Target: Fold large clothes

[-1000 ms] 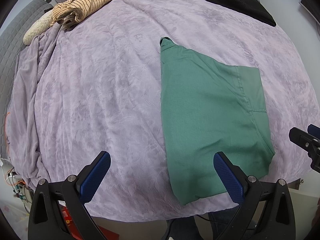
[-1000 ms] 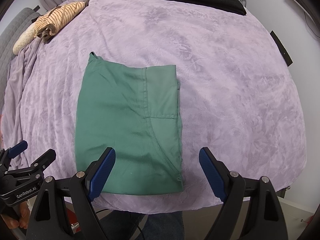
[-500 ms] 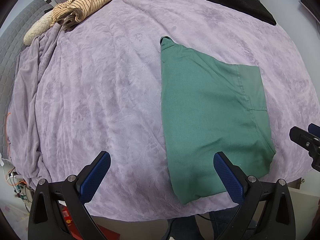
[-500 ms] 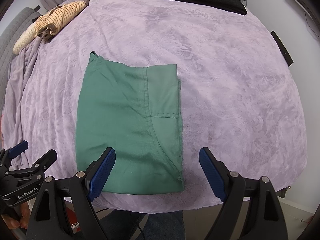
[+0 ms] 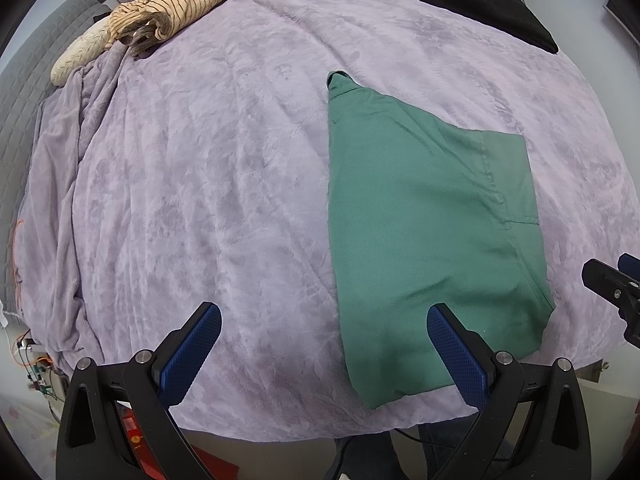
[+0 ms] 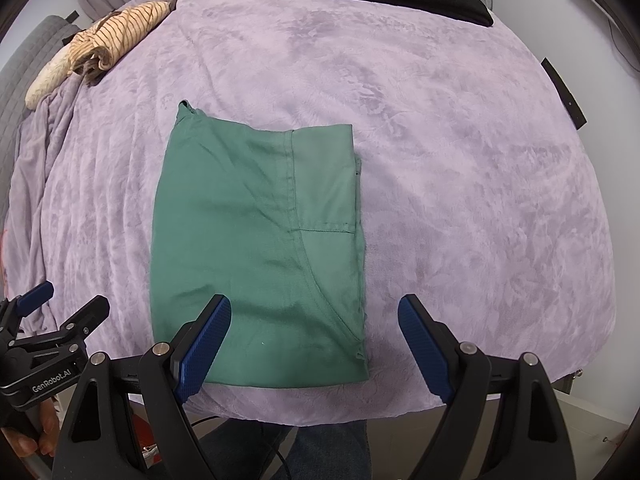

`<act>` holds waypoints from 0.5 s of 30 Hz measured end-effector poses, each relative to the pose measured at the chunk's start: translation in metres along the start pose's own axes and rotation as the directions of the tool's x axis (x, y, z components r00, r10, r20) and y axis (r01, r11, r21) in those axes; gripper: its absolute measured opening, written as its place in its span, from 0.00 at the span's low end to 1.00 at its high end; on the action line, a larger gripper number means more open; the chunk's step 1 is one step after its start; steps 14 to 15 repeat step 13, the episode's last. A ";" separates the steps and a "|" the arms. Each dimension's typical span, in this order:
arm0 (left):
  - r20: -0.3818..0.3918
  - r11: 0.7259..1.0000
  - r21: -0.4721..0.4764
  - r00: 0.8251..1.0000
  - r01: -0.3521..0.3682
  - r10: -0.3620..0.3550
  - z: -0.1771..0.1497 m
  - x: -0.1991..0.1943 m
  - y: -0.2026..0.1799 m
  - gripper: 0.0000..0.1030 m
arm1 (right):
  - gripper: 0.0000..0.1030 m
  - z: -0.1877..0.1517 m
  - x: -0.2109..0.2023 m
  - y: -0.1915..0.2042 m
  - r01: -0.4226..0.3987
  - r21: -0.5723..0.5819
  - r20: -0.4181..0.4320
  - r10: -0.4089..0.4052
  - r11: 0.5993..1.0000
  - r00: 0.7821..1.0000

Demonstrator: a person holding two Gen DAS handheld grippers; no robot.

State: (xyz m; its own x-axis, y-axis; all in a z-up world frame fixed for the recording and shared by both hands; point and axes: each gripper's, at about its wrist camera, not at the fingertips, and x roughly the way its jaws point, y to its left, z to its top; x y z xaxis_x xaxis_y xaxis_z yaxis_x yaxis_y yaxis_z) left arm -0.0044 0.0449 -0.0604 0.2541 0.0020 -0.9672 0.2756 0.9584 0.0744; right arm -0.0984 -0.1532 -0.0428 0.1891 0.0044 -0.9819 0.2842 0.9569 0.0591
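Observation:
A green garment [image 5: 424,224] lies folded into a rectangle on the purple bed cover [image 5: 208,184], near the front edge; it also shows in the right wrist view [image 6: 260,248]. My left gripper [image 5: 324,340] is open and empty, held above the front edge, its right finger over the garment's near left corner. My right gripper [image 6: 314,336] is open and empty above the garment's near right part. Each gripper shows at the edge of the other's view: the right gripper [image 5: 616,284], the left gripper [image 6: 48,312].
A striped beige garment [image 5: 168,12] lies bunched at the far left of the bed. A folded black garment [image 5: 484,0] lies at the far right. A grey quilted headboard [image 5: 24,92] stands at the left. The bed's front edge [image 6: 360,408] is just below the grippers.

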 end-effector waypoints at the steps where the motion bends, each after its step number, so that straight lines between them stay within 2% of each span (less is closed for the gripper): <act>1: -0.001 1.000 -0.002 1.000 0.002 -0.002 0.000 0.000 0.001 1.00 | 0.85 -0.001 0.000 0.002 0.000 -0.001 -0.001 0.000 1.000 1.000; 15: 0.006 1.000 0.000 1.000 0.030 -0.030 0.001 -0.001 0.002 1.00 | 0.85 0.003 0.003 -0.002 -0.003 -0.006 -0.009 0.003 1.000 1.000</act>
